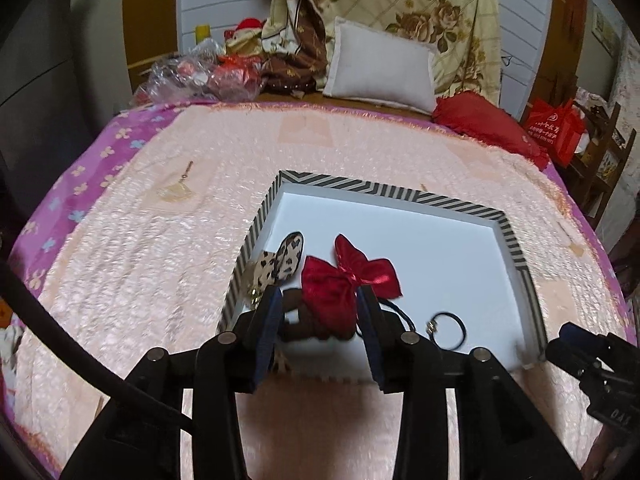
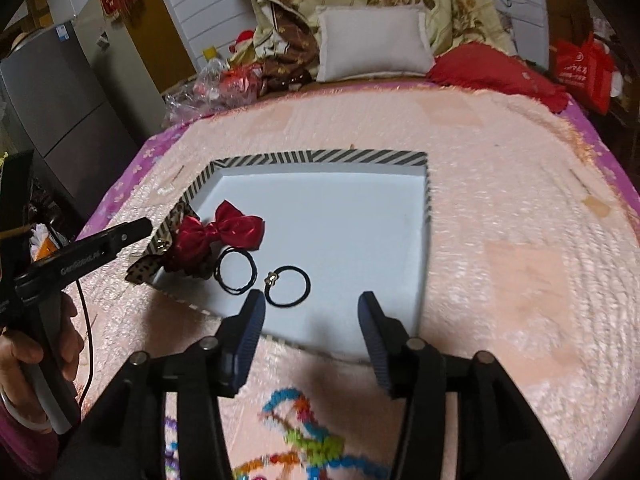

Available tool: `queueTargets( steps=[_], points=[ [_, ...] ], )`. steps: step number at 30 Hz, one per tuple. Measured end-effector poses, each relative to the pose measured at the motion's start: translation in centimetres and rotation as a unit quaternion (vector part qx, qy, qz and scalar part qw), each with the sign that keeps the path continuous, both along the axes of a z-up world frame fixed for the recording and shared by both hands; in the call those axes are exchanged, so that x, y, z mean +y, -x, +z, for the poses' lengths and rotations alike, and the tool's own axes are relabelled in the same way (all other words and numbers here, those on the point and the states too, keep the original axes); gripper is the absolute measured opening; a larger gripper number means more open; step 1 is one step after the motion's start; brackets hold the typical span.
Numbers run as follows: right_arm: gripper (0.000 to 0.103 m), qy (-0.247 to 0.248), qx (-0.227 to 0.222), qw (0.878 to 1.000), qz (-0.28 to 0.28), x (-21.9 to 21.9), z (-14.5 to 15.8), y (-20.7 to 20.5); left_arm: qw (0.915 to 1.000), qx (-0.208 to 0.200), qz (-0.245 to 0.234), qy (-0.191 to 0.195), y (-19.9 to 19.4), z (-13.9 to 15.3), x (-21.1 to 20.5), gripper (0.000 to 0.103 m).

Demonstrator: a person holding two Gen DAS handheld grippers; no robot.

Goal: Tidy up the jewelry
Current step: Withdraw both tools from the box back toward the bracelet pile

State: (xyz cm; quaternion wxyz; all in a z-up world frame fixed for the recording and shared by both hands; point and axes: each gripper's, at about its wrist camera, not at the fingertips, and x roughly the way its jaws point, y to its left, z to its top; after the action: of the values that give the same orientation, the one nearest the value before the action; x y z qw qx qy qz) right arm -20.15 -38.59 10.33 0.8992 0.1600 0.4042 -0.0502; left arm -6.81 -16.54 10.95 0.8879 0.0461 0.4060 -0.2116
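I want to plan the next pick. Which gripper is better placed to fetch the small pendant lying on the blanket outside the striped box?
Probably left. The pendant lies left of the box, on the left gripper's side; both grippers are open and empty.

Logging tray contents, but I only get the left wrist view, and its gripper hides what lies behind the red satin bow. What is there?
Observer: A thin black elastic loop lies flat inside the white tray with the striped rim, next to the red satin bow.
Operator: Is the right gripper holding anything?
Observer: No. The right gripper is open, with nothing between its fingers.
Operator: Does that loop touch the thicker black hair tie with the gold charm?
Observer: The thicker black hair tie with the gold charm lies beside it, apparently just apart.
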Motion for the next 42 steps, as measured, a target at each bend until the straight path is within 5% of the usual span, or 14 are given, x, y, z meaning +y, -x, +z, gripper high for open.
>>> queueTargets(
  steps=[22,42],
  points=[
    [0.054,0.036,0.005,0.999,-0.009,1.3,-0.3,10.0,0.9998,-0.011,-0.01,-0.012,11.4,-0.8,3.1,0.027],
    [0.057,0.044,0.039,0.998,-0.006,1.6,-2.6,12.2,0.9986,0.045,0.02,-0.019,13.6,-5.2,6.4,0.027]
  ],
)
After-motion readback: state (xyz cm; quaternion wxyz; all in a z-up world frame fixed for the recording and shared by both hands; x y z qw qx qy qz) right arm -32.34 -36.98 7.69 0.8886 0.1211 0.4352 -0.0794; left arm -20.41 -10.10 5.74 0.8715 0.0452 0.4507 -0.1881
